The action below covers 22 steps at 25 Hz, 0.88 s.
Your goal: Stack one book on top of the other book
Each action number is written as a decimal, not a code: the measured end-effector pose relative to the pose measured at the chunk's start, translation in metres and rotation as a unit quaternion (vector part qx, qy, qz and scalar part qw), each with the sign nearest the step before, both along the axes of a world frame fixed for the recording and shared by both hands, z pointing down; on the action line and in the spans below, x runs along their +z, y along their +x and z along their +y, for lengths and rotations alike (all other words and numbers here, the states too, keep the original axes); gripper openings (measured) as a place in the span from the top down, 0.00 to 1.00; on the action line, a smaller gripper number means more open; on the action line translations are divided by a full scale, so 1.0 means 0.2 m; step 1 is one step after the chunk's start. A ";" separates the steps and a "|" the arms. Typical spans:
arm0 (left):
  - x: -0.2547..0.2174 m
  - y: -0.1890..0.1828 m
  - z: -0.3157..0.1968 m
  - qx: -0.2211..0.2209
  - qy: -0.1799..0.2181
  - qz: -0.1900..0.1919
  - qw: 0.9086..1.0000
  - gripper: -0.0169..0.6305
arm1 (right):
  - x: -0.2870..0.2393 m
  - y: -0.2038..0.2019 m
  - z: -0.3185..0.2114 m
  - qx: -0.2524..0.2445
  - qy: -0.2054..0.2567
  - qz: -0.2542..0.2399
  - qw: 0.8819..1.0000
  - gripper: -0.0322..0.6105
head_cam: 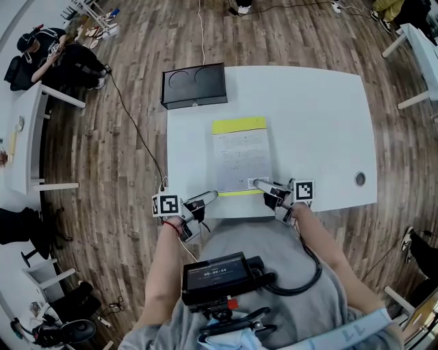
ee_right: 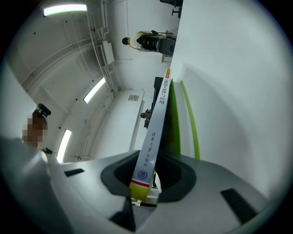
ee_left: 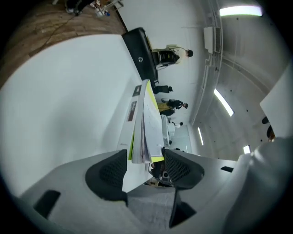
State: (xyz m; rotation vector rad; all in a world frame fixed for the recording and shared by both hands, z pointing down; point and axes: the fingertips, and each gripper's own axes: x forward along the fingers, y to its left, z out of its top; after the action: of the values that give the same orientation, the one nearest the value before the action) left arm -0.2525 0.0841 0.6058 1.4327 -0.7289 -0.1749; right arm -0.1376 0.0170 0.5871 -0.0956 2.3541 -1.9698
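Pinching white book's near edge in right hand-held gripper, likely squaring it atop yellow book; straddling both loosely, unclamped, with wide-open left hand-held gripper.

We see only yellow strips of the lower book beneath the upper book; its print is too small for us to read; a person's feet are cut off at the head view's top edge.
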 end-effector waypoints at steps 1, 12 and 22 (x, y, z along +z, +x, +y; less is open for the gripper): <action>-0.01 -0.03 -0.03 -0.018 0.007 -0.008 1.000 0.60 | 0.01 0.00 0.00 0.000 -0.001 0.003 1.000 0.81; -0.48 0.11 -0.35 -0.075 0.166 0.114 0.977 0.83 | 0.01 -0.01 0.00 -0.008 0.004 0.049 0.999 0.81; -0.14 0.25 -0.17 0.113 0.124 -0.288 0.943 0.95 | 0.08 0.02 0.01 -0.017 -0.006 0.128 0.992 0.81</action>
State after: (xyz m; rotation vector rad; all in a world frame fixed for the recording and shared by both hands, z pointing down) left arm -0.2028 0.0492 0.5773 1.8231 -1.0313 0.3619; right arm -0.1337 0.0199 0.6026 -0.3303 2.5103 -2.1003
